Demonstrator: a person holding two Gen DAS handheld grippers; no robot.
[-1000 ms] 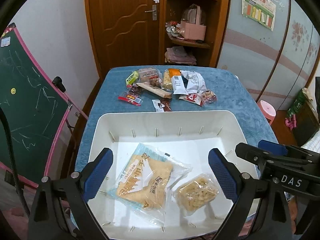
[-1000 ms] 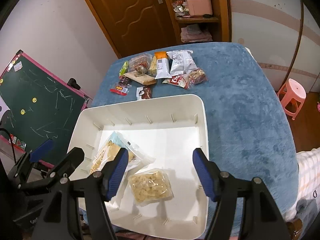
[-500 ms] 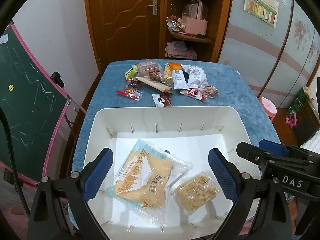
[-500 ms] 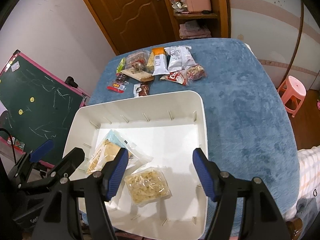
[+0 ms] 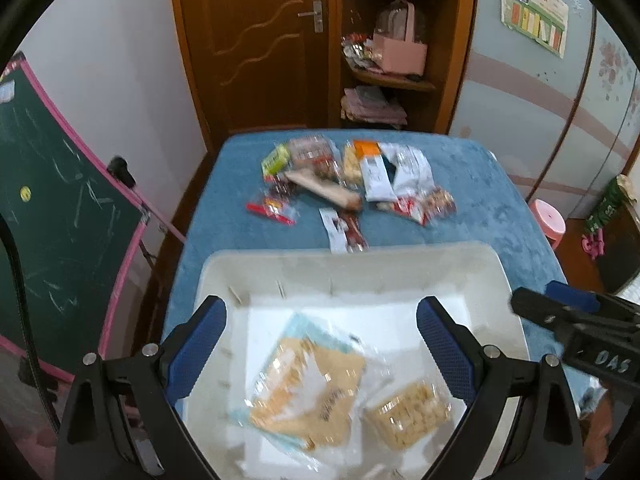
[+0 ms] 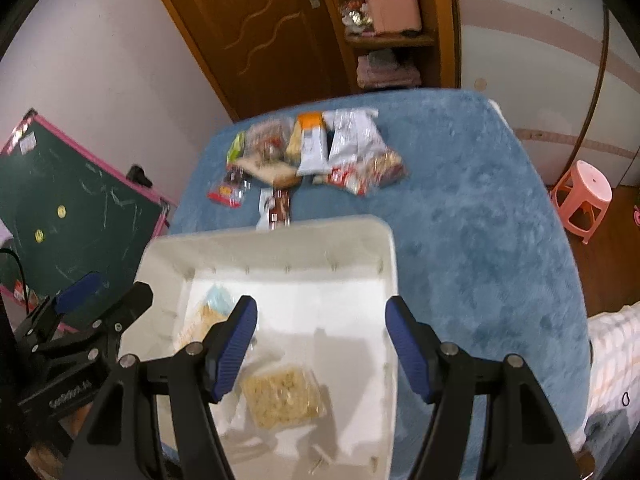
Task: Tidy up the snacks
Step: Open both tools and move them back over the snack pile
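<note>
Both grippers hang over the white bin (image 5: 400, 264) on the blue table (image 6: 480, 208) — the left gripper (image 5: 320, 344) spread wide, the right gripper (image 6: 320, 340) at a middling gap, and nothing between either pair of jaws. Two packets lie in the bin: a big flat cake (image 5: 308, 392) and, just beside it, a small biscuit pack (image 6: 284, 396). The loose snacks (image 5: 348, 180) sit in a heap past the bin's far rim, one of them right at its edge.

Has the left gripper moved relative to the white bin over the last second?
Yes. The left gripper has pulled back toward the near edge of the white bin, whose far wall now sits lower in the left wrist view.
</note>
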